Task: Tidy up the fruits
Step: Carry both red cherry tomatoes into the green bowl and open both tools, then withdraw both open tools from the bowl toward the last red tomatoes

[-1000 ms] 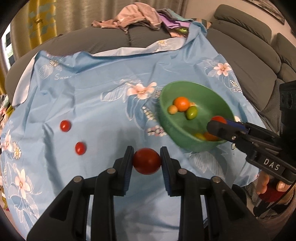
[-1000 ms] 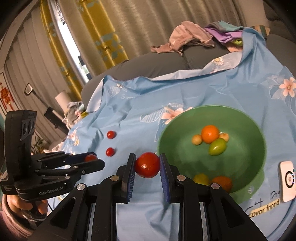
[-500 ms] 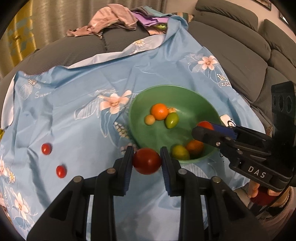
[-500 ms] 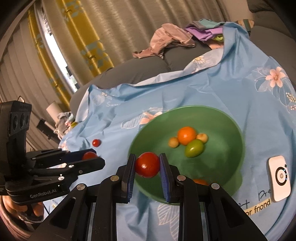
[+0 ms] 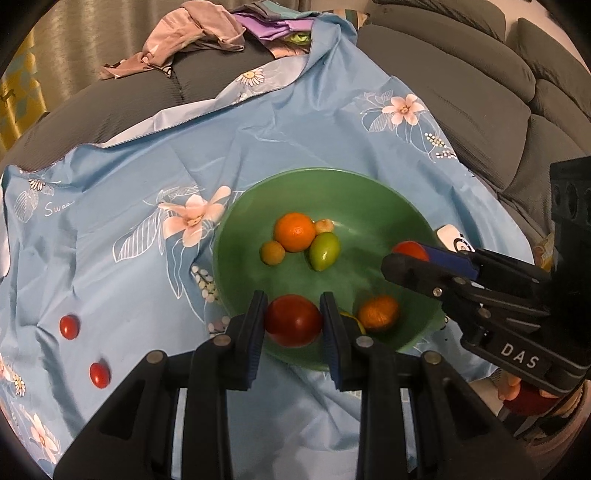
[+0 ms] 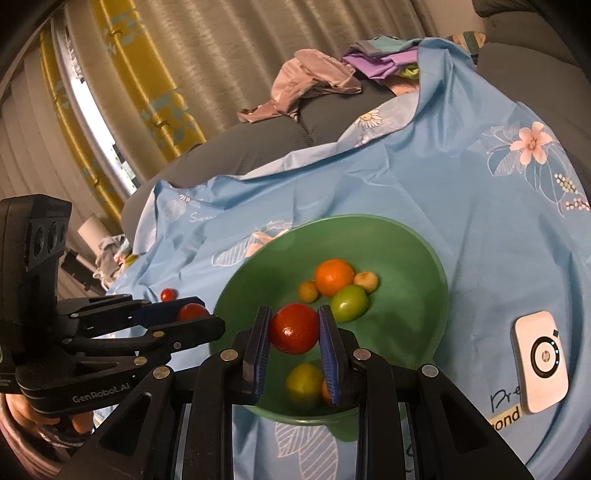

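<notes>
Left wrist: L gripper (image 5: pixel 293 325) pinches round tomato (image 5: pixel 293 320) over bowl (image 5: pixel 240 221).

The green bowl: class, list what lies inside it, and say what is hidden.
Inside the green bowl: two oranges, a green fruit, two small yellowish fruits, a yellow fruit partly covered by the right claw.

A grey sofa (image 5: pixel 480 92) carries a light-blue floral cloth (image 5: pixel 295 122) spread across most of both frames. On the cloth: a green bowl (image 5: pixel 369 192) at centre of the left wrist view, two small red tomatoes (image 5: pixel 69 327) (image 5: pixel 99 375) at lower left, and a white device (image 6: pixel 541 367) at lower right of the right wrist view. A pile of clothes (image 5: pixel 207 33) lies at top centre on the sofa.
</notes>
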Demonstrator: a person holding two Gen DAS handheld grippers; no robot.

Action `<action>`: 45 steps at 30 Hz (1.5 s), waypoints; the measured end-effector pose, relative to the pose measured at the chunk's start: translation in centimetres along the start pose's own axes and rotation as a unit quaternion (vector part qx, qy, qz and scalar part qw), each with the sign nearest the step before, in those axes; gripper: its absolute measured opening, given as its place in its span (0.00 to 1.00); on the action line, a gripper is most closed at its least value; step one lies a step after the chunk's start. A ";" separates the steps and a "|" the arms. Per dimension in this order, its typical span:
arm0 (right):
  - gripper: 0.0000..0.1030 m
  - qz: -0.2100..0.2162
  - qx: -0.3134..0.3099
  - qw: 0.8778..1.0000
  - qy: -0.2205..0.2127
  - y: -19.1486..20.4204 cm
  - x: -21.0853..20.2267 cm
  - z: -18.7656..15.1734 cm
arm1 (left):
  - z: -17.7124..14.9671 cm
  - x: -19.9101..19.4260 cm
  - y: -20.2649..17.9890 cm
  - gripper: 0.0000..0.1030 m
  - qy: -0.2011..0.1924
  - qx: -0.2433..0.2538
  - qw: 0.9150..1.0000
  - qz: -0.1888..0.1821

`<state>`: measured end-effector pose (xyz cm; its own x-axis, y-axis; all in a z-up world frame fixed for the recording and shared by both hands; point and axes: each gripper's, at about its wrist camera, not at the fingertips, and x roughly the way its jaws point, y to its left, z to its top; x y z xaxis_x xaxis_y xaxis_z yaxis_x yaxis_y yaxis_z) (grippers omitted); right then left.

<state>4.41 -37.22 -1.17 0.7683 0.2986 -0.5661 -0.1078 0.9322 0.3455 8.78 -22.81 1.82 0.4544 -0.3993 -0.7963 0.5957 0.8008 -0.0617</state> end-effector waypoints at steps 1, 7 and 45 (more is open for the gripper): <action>0.26 -0.001 0.001 1.000 0.000 -0.1 0.1 0.0 | 0.1 0.2 0.0 0.28 0.001 0.000 1.000 0.000; 0.26 -0.006 0.007 1.000 -0.003 -0.7 0.4 0.1 | 0.6 1.5 -0.3 0.28 0.012 0.008 1.000 0.001; 0.33 -0.052 0.016 0.998 0.019 -1.1 0.1 -0.2 | -0.8 1.6 -0.5 0.63 0.026 0.010 0.999 0.041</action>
<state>4.52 -38.15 -1.75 0.7495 0.2089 -0.6282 -0.0079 0.9517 0.3071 8.68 -23.51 0.16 0.4687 -0.3083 -0.8278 0.5701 0.8214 0.0169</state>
